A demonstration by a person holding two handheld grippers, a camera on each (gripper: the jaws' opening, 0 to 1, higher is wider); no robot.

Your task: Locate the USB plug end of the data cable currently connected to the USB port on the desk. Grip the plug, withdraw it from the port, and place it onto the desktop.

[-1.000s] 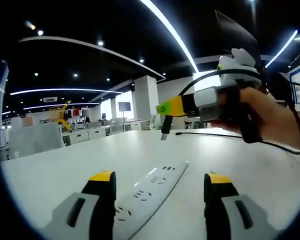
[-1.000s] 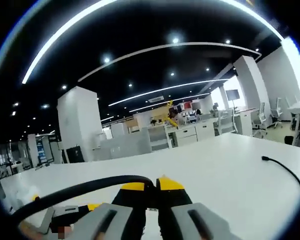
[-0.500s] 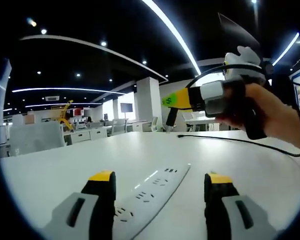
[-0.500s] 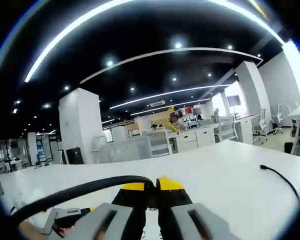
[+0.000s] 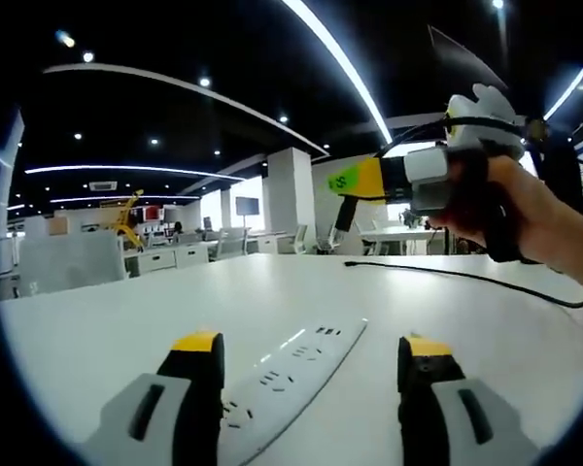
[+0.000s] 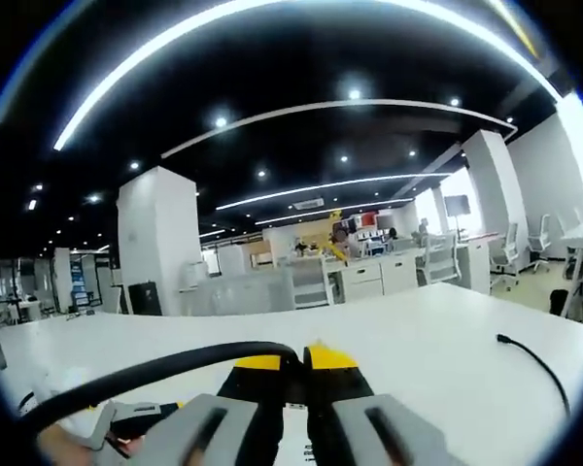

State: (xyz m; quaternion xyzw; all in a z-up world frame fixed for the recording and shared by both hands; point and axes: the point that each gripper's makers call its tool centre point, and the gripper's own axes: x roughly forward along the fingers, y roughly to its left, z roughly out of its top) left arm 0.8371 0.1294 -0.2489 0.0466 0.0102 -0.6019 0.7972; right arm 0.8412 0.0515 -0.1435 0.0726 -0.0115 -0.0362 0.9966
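In the left gripper view my left gripper [image 5: 311, 345] is open and low over the white desk [image 5: 107, 340], its yellow-tipped jaws either side of a white power strip [image 5: 291, 374]. A hand holds my right gripper [image 5: 358, 181] up at the upper right, shut on the black USB plug [image 5: 343, 216], which hangs in the air above the desk. The black cable [image 5: 466, 279] trails along the desk behind it. In the right gripper view my right gripper [image 6: 296, 361] is shut, and the cable [image 6: 146, 372] loops out of it to the left.
The cable's far end [image 6: 530, 357] lies on the desk at the right. Part of the left gripper [image 6: 126, 419] shows at the lower left of the right gripper view. Office desks, chairs and pillars [image 6: 155, 243] stand far behind.
My right gripper has risen with the USB plug, from just above the desk to well clear of it. The left gripper and power strip have stayed put.
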